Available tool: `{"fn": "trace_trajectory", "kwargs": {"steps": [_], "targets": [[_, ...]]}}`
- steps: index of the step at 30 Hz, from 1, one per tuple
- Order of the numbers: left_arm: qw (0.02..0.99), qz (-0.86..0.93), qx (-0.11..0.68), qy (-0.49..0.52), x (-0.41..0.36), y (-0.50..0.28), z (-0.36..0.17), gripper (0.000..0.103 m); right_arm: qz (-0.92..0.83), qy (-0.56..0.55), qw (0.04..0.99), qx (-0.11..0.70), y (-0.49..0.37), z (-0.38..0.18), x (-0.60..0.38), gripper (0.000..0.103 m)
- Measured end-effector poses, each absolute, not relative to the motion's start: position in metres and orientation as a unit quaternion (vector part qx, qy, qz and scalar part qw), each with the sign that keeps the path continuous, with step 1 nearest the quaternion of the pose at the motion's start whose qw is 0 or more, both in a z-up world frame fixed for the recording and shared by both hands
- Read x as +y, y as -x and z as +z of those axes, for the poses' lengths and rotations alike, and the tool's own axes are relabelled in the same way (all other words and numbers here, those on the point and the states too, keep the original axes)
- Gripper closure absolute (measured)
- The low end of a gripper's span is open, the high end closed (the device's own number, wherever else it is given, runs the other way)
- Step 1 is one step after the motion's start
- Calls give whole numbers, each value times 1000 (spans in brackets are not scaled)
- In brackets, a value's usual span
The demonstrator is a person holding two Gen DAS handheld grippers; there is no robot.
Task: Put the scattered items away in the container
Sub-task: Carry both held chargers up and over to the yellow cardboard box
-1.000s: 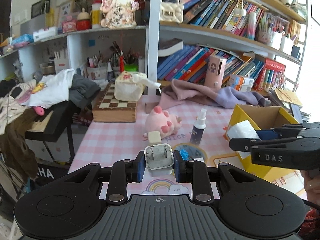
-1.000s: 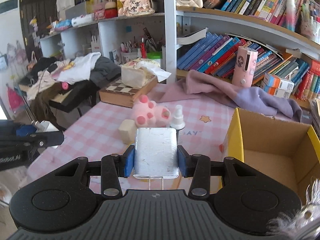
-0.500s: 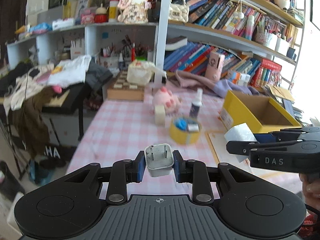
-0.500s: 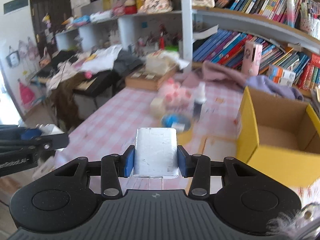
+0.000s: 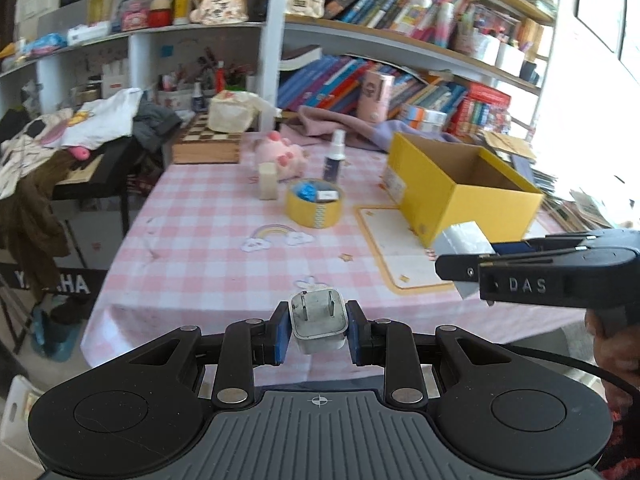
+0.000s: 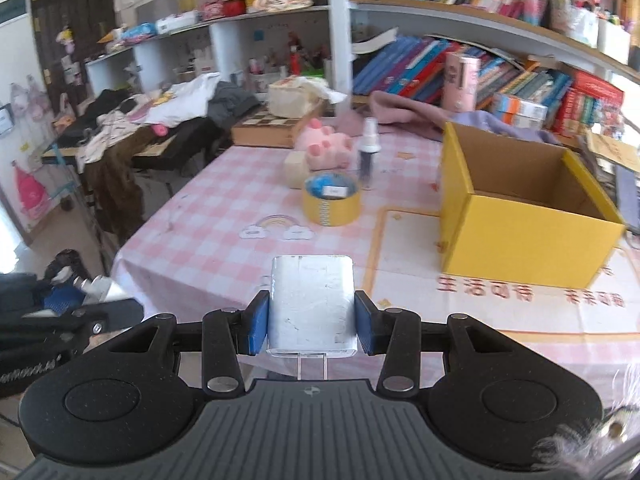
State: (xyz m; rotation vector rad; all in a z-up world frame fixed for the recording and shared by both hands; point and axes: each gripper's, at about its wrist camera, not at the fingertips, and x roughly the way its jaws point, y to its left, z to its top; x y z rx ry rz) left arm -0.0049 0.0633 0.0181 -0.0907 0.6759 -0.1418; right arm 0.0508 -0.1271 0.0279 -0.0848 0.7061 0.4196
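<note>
My left gripper [image 5: 318, 330] is shut on a small white plug adapter [image 5: 318, 318], prongs facing away, held above the table's near edge. My right gripper [image 6: 311, 326] is shut on a larger white charger block [image 6: 311, 304], prongs pointing back at the camera; it also shows in the left wrist view [image 5: 464, 242]. The open yellow cardboard box [image 6: 516, 224] stands on the right of the pink checked table [image 6: 224, 232]; it also shows in the left wrist view [image 5: 460, 188]. Both grippers hang in front of the table, short of the box.
On the table lie a yellow tape roll [image 6: 331, 204] with small items inside, a spray bottle [image 6: 368, 152], a pink plush [image 6: 326, 144], a beige cube [image 6: 296, 168] and a chessboard box [image 6: 276, 128]. Bookshelves stand behind. A clothes-covered keyboard stand [image 5: 80, 152] is at the left.
Both grippers have drawn back and up from the table with their chargers still held; the table items and box now look farther away.
</note>
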Motion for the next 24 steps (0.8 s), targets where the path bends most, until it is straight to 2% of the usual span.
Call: {"fn": "trace_trajectory", "kwargs": {"steps": [11,24], "targets": [[932,-157,326,26,17,-10,16,76,132,37,924,356,-36,26,-174,62],[901,-282,328,-32,-73,-41,15,76,5,-34,930,365,-22,21,-267,62]]}}
